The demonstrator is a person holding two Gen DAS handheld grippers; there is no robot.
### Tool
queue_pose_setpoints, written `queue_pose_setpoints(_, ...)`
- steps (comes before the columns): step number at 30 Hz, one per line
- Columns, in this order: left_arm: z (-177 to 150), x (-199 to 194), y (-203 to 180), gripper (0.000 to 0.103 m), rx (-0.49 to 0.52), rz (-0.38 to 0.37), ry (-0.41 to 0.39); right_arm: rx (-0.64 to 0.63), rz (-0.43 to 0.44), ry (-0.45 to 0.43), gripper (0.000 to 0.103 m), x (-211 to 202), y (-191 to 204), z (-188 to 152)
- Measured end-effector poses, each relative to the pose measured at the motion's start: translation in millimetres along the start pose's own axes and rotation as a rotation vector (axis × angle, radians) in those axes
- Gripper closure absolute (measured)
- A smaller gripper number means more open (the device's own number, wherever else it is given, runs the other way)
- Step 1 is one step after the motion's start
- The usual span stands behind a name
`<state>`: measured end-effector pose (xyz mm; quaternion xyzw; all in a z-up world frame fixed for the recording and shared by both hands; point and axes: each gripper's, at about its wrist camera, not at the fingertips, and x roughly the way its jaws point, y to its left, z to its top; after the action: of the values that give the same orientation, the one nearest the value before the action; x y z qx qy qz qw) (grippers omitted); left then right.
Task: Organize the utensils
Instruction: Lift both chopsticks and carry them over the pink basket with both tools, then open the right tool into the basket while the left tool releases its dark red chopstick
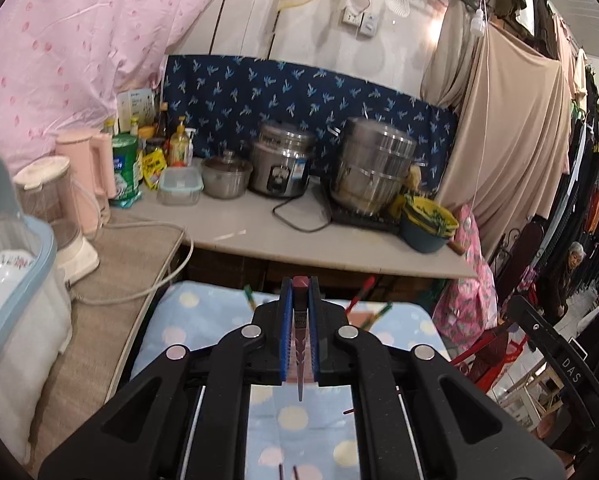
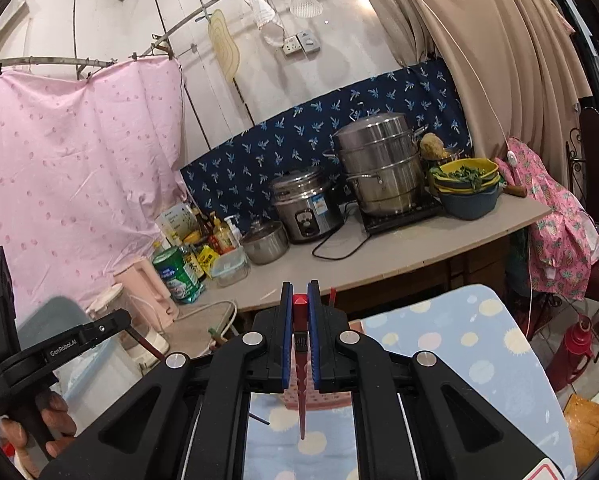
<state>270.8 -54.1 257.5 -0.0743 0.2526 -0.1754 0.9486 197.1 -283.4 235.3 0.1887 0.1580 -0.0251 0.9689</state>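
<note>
In the left wrist view, the left gripper (image 1: 300, 284) is clamped on a dark red chopstick (image 1: 300, 344), which lies along the narrow gap between its blue pads (image 1: 286, 332), butt end forward and thin tip pointing back toward the camera. It hangs above a blue dotted cloth (image 1: 187, 320); more chopsticks (image 1: 359, 294) stick up just beyond the fingers. Behind stands a counter (image 1: 259, 236) with a rice cooker (image 1: 281, 164) and a steamer pot (image 1: 373, 164). In the right wrist view, the right gripper (image 2: 300, 286) likewise pinches a red chopstick (image 2: 300, 384), tip toward the camera, over the same cloth (image 2: 459, 344). At left, a hand (image 2: 39, 428) holds the left gripper's handle.
</note>
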Motion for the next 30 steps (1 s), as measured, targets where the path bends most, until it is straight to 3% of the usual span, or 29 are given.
queue_pose_setpoints(7,36.6,25.4,-13.0,0.096,0.000,0.005,-0.066,0.020,0.016,-0.069,0.096,33.0,2.9,46.3)
queue_pose_setpoints(13,48.5,49.8,-16.2,0.096,0.022,0.029,-0.084,0.016,0.012,-0.086,0.096,64.0,3.5,58.8)
queue_pose_setpoints(30,16.7,112.5,3.5,0.096,0.019,0.063,0.021,0.022,-0.034,0.068,0.096,140.0,-20.9,6.1)
